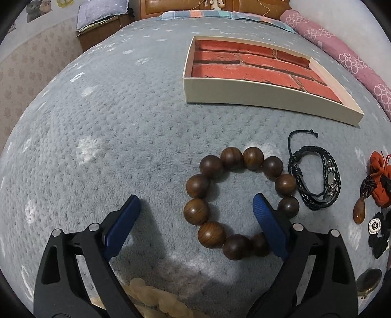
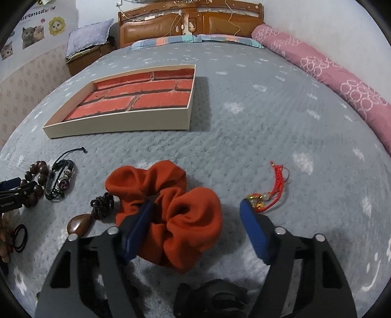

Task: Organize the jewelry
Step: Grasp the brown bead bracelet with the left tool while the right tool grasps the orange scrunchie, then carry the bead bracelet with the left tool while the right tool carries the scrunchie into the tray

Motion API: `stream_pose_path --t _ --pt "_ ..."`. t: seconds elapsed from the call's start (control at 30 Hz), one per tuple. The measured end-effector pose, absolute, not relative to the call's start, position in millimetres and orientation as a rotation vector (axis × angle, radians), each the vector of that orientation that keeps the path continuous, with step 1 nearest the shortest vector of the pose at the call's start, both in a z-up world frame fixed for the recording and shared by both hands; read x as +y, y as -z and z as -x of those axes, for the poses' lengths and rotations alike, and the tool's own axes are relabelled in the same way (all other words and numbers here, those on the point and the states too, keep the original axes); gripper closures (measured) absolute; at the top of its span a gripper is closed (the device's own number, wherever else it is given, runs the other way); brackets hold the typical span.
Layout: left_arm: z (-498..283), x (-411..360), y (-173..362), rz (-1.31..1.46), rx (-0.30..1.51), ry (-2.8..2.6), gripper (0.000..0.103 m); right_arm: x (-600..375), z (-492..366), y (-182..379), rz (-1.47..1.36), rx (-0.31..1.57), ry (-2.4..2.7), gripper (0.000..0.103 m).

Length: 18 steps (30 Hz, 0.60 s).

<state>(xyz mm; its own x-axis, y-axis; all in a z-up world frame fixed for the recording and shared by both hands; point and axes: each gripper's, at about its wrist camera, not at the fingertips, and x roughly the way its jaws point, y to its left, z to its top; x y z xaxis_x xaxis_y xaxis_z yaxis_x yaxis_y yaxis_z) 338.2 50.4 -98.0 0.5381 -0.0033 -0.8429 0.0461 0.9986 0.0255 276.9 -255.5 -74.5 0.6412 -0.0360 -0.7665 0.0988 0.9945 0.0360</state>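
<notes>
A shallow cream box (image 1: 244, 94) with a red brick-print floor lies on the grey bedspread; it also shows in the right wrist view (image 2: 117, 126). My left gripper (image 1: 195, 208) is open, with its right finger inside the ring of a brown wooden bead bracelet (image 1: 211, 233). A black braided bracelet (image 1: 315, 178) lies just right of the beads. My right gripper (image 2: 195, 215) is open around part of an orange scrunchie (image 2: 176, 212). A red tassel charm (image 2: 268, 193) lies by its right finger. A brown teardrop pendant (image 2: 79, 225) on a dark cord lies to the left.
A pink rolled quilt (image 2: 342, 83) runs along the bed's right side. A wooden headboard (image 2: 190, 22) and a bedside cabinet (image 2: 85, 53) stand at the far end. Black hair ties (image 2: 19, 237) and a black flower clip (image 2: 215, 298) lie near me. A translucent bead string (image 1: 151, 296) lies under my left gripper.
</notes>
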Motion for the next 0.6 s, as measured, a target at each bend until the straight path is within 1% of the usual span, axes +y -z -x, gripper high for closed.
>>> stream_pose_path --t 0.07,0.13,0.17,0.2,0.23,0.3,0.4,0.47,0.57,0.6 --pt "-337 48 96 -0.048 0.991 0.034 0.022 -253 -277 76 -0.077 0.879 0.070 0.039" --pt "-335 42 93 -0.075 0.982 0.052 0.042 -250 -280 77 -0.071 0.896 0.065 0.042" --pt "-335 40 93 -0.086 0.984 0.057 0.045 -249 -280 77 -0.069 0.900 0.066 0.045" --pt "-335 36 92 -0.100 0.987 0.064 0.052 -248 -282 77 -0.066 0.908 0.069 0.050" --pt "-335 32 92 -0.115 0.991 0.070 0.055 -247 -285 78 -0.071 0.919 0.063 0.052" --pt "-337 27 92 -0.134 0.991 0.071 0.058 -246 -286 79 -0.080 0.928 0.060 0.059" --pt "-338 28 91 -0.109 1.000 0.097 0.066 -243 -286 80 -0.095 0.925 0.050 0.068" --pt "-338 33 90 -0.072 1.002 0.104 0.068 -240 -284 80 -0.090 0.915 0.049 0.070" --pt "-338 37 90 -0.053 0.991 0.099 0.076 -238 -281 81 -0.085 0.891 0.046 0.075" --pt "-338 38 90 -0.047 0.991 0.096 0.081 -237 -279 81 -0.083 0.877 0.044 0.077"
